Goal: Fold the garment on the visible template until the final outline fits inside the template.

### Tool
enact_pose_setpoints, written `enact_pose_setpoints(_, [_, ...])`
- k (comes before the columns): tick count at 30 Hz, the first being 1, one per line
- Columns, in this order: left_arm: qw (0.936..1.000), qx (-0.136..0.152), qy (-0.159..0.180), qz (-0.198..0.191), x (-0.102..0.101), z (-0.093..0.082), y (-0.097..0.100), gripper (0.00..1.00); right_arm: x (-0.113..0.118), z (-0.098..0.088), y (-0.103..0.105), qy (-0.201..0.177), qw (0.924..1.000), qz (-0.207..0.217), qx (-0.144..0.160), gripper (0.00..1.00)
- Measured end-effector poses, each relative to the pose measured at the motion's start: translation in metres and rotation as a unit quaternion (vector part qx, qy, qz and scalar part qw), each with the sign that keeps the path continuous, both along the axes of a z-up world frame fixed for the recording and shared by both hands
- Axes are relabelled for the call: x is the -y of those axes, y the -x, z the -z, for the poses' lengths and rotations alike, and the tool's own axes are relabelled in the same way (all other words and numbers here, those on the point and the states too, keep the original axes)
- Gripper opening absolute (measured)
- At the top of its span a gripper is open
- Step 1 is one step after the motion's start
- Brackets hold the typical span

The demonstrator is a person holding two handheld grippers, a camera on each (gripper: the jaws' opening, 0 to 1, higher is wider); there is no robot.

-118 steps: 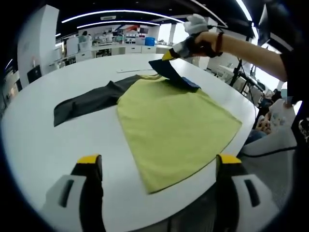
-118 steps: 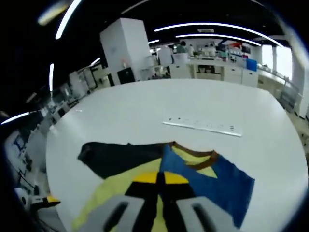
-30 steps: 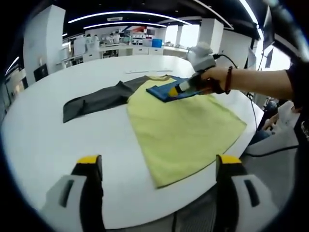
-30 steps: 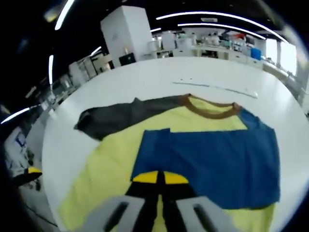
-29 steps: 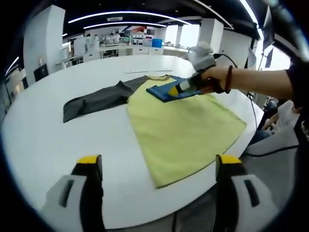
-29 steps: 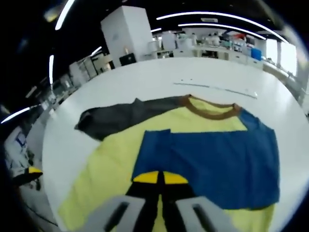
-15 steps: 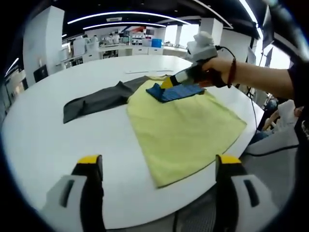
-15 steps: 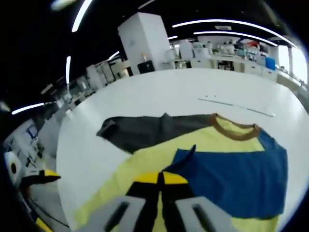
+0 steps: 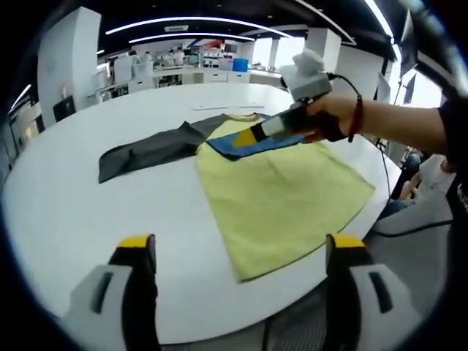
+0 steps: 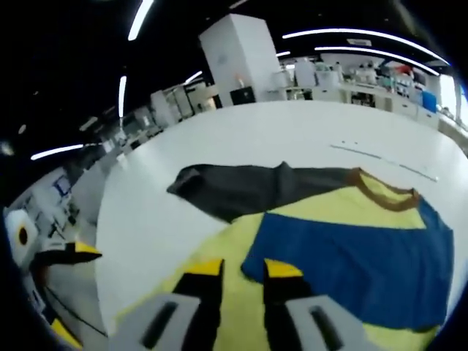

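Observation:
A yellow T-shirt point(image 9: 285, 194) lies flat on the round white table point(image 9: 66, 197). Its dark grey sleeve point(image 9: 146, 146) stretches out to the left. Its blue sleeve point(image 9: 252, 142) is folded across the chest. My right gripper point(image 9: 245, 137), held by a hand, hovers low over the blue sleeve's edge. In the right gripper view the right gripper point(image 10: 245, 269) is open, its yellow-tipped jaws a little apart over the corner of the blue sleeve point(image 10: 358, 259), beside the grey sleeve point(image 10: 234, 186) and brown collar point(image 10: 384, 194). My left gripper point(image 9: 241, 248) stands wide open near the table's front edge.
A long pale ruler point(image 9: 219, 107) lies on the table beyond the collar, also the ruler point(image 10: 384, 162) in the right gripper view. The person's forearm point(image 9: 395, 124) reaches in from the right. Benches and cabinets stand in the far background.
My right gripper's jaws have parted and let go of the blue sleeve, which now lies folded over the yellow chest. That gripper has drifted left. The left gripper has hardly moved.

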State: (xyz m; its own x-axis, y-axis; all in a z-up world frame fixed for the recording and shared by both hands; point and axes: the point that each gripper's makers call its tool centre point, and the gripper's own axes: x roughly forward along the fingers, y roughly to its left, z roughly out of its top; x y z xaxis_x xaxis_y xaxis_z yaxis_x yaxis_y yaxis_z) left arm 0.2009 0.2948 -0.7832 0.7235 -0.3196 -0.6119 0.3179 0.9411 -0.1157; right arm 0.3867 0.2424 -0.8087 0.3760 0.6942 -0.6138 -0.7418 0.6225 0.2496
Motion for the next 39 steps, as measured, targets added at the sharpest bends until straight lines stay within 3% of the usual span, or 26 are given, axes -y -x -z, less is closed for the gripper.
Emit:
enact_pose_setpoints(7, [1.0, 0.006, -0.001, 0.003, 0.002, -0.003, -0.003, 0.96, 0.04, -0.003, -0.017, 0.023, 0.9988, 0.033, 0.029, 0.58])
enact_pose_setpoints(18, [1.0, 0.005, -0.003, 0.007, 0.004, -0.003, -0.004, 0.99, 0.12, -0.009, -0.043, 0.028, 0.9934, 0.103, 0.044, 0.8])
enact_pose_setpoints(28, [0.9999, 0.006, -0.006, 0.014, 0.007, -0.004, -0.007, 0.99, 0.193, -0.014, -0.048, 0.03, 0.9884, 0.141, 0.049, 0.8])
enact_pose_setpoints(35, [0.9998, 0.002, -0.007, 0.017, 0.009, -0.001, -0.007, 0.99, 0.233, -0.006, -0.048, 0.034, 0.9844, 0.168, 0.041, 0.73])
enact_pose_setpoints(39, [0.9998, 0.0, -0.008, 0.018, 0.011, -0.001, -0.008, 0.99, 0.248, -0.006, -0.05, 0.042, 0.9828, 0.175, 0.043, 0.63])
